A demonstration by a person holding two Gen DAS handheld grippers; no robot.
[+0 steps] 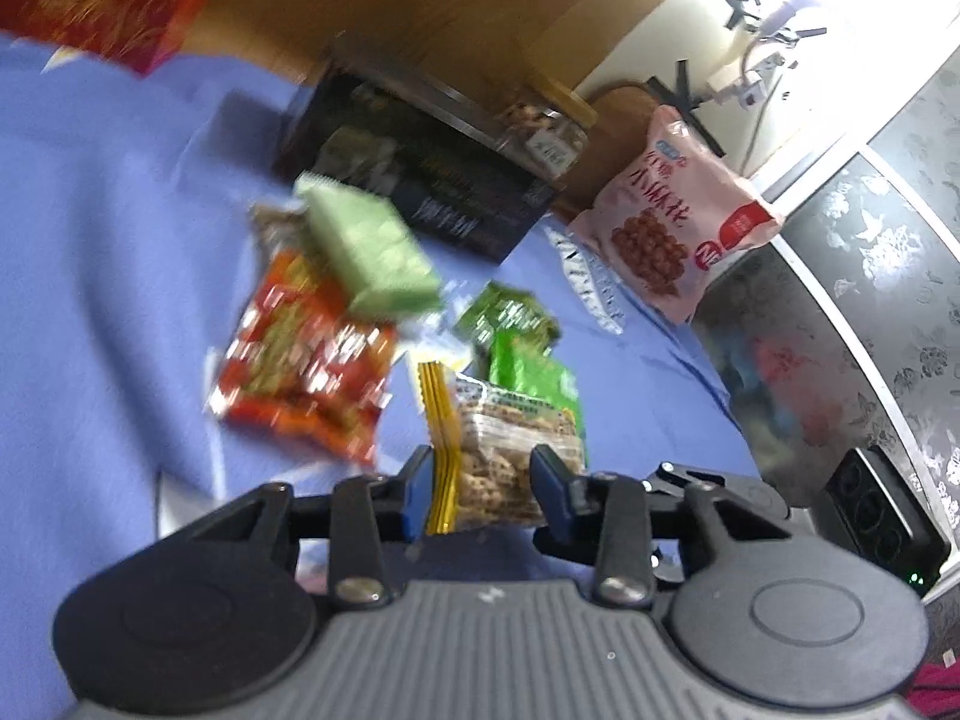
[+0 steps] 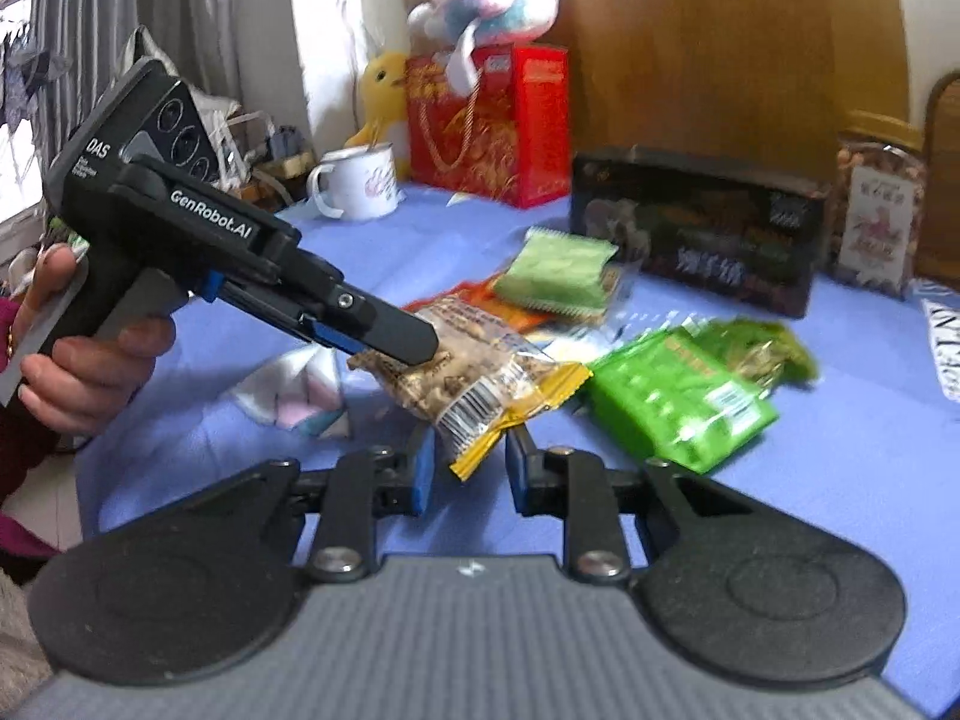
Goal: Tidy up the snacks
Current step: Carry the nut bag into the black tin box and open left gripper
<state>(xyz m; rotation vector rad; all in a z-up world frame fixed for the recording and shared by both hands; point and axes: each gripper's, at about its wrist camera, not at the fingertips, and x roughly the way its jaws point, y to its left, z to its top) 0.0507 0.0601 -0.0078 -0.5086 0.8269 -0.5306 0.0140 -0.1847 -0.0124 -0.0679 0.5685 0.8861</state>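
Note:
My left gripper is shut on a clear peanut packet with gold ends and holds it above the blue cloth. In the right wrist view the same packet hangs from the left gripper. My right gripper is open, its fingers on either side of the packet's gold end, just below it. On the cloth lie a red snack bag, a pale green packet on top of it, and green packets, which also show in the right wrist view.
A black box stands at the back, a red gift bag and white mug to its left, a nut jar to its right. A pink snack bag leans at the far right. A power strip lies off the cloth.

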